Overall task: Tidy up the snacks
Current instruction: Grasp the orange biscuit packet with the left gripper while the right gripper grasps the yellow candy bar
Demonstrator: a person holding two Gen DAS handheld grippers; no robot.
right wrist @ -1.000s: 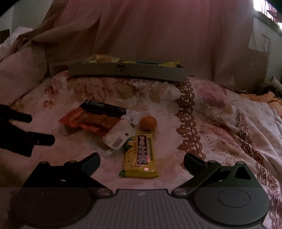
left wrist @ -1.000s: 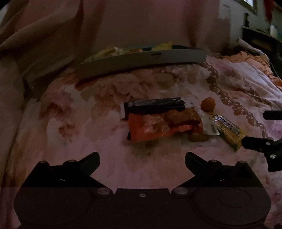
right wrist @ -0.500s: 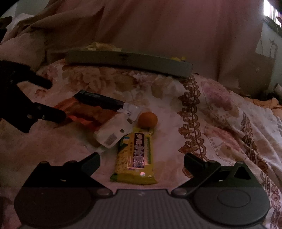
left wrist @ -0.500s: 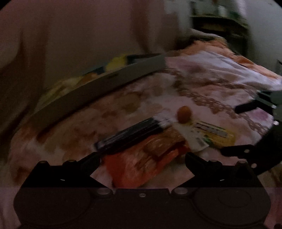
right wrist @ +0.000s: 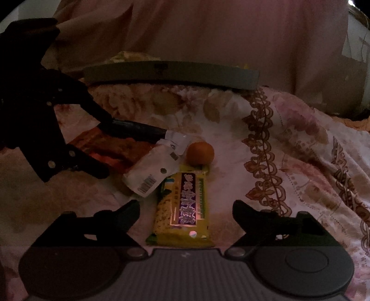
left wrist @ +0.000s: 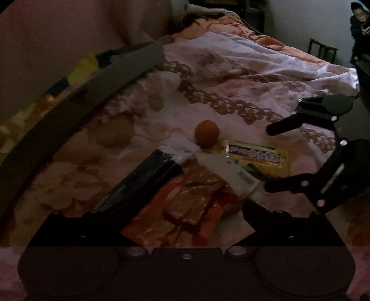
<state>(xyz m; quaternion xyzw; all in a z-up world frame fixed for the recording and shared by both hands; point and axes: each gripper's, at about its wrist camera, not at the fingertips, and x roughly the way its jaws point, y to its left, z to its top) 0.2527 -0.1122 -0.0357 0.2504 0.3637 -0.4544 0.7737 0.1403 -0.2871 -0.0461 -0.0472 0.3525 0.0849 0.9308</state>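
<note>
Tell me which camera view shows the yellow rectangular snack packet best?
The right wrist view: the yellow rectangular snack packet lies lengthwise near the middle, whole label facing the camera. The left wrist view shows it farther off, sideways, partly under a white wrapper.

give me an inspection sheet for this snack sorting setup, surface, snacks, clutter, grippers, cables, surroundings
Surface: floral bedspread, rumpled.
Job's things: yellow snack bar; small orange ball at its far end; white sachet; black packet; orange packet; grey tray behind, holding snacks.
Clutter: nothing seen.
Grippers: right hand-held gripper closing astride the yellow bar, pads apart from it; left hand-held gripper open over the orange packet.
Cables: nothing seen.
Surroundings: pink blanket; seated person at the far corner.
</note>
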